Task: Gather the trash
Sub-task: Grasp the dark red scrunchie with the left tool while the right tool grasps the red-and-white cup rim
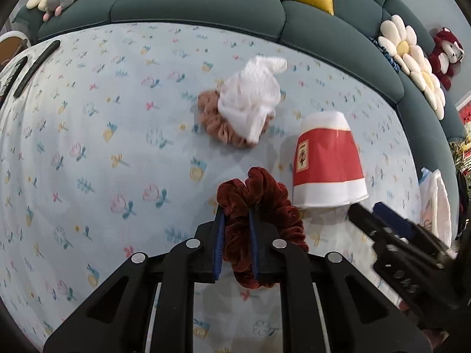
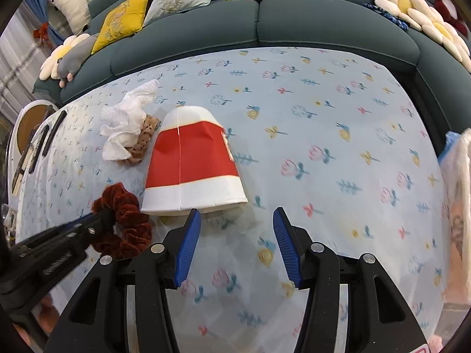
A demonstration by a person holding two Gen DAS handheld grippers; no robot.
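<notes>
From my left wrist camera, my left gripper [image 1: 237, 214] has its fingers clamped on a dark red scrunchie [image 1: 262, 223] lying on the floral counter [image 1: 88, 147], just beside a tipped red-and-white paper cup [image 1: 326, 161]. From my right wrist camera, my right gripper [image 2: 237, 220] hovers with fingers apart, empty, its left fingertip at the cup's rim; a crumpled white tissue [image 2: 126, 120] lies beyond.

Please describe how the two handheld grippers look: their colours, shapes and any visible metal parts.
Both the left gripper and the right gripper have black plastic frames with cut-out linkage arms, round silver pivot pins, and two flat blue ribbed finger pads. No cables or sleeves are visible.
</notes>
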